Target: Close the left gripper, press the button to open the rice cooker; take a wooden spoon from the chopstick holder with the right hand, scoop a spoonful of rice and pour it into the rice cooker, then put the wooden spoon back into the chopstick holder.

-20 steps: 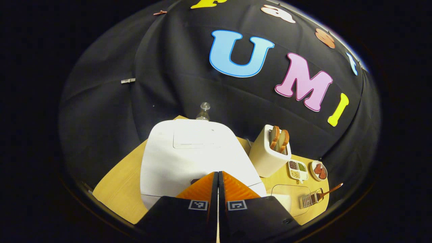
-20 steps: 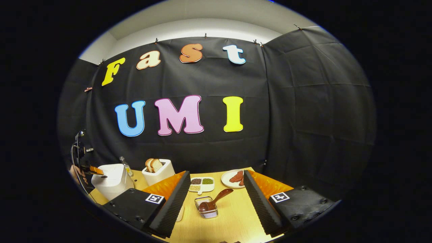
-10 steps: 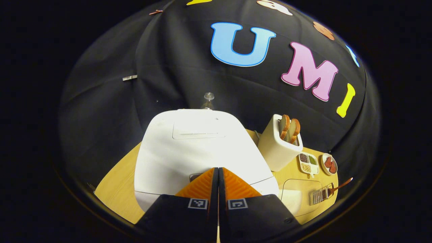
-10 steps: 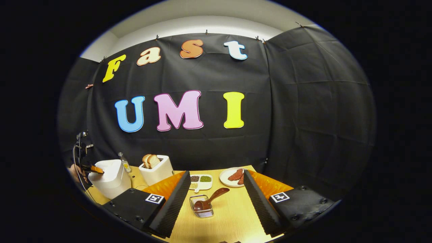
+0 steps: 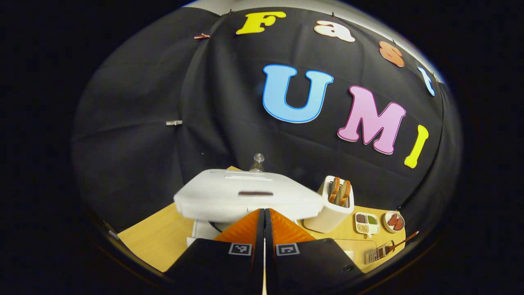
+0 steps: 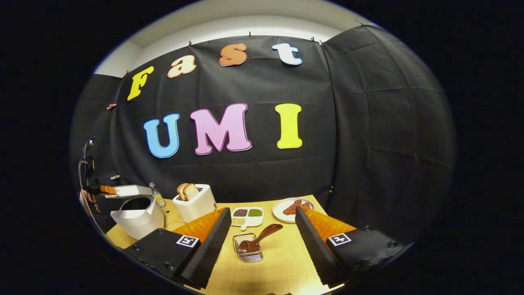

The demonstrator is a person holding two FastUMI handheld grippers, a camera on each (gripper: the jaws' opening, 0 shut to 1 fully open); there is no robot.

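Observation:
The white rice cooker [image 5: 204,235] stands right in front of my left gripper [image 5: 264,210], its lid [image 5: 245,198] lifted with a dark gap beneath. The left gripper is shut with nothing between its fingers, its tips just under the lid's front edge. In the right gripper view the rice cooker [image 6: 137,217] sits at the far left with the lid [image 6: 127,191] raised, and the left gripper [image 6: 107,189] is at the lid's front edge. My right gripper [image 6: 262,212] hangs open above the table. Below it, the wooden spoon [image 6: 260,239] rests bowl-down in the wire chopstick holder [image 6: 248,249].
A white toaster [image 6: 195,203] with bread slices stands right of the cooker, and a small bottle [image 6: 155,194] behind it. A divided dish of beans [image 6: 245,215] and a plate of red pieces [image 6: 292,207] lie at the back. A clear box [image 5: 356,248] lies near the holder [image 5: 374,255].
The rice cooker's lid has sprung up from closed to raised. The left gripper has pulled back and tilted up. The right gripper stayed open and barely moved.

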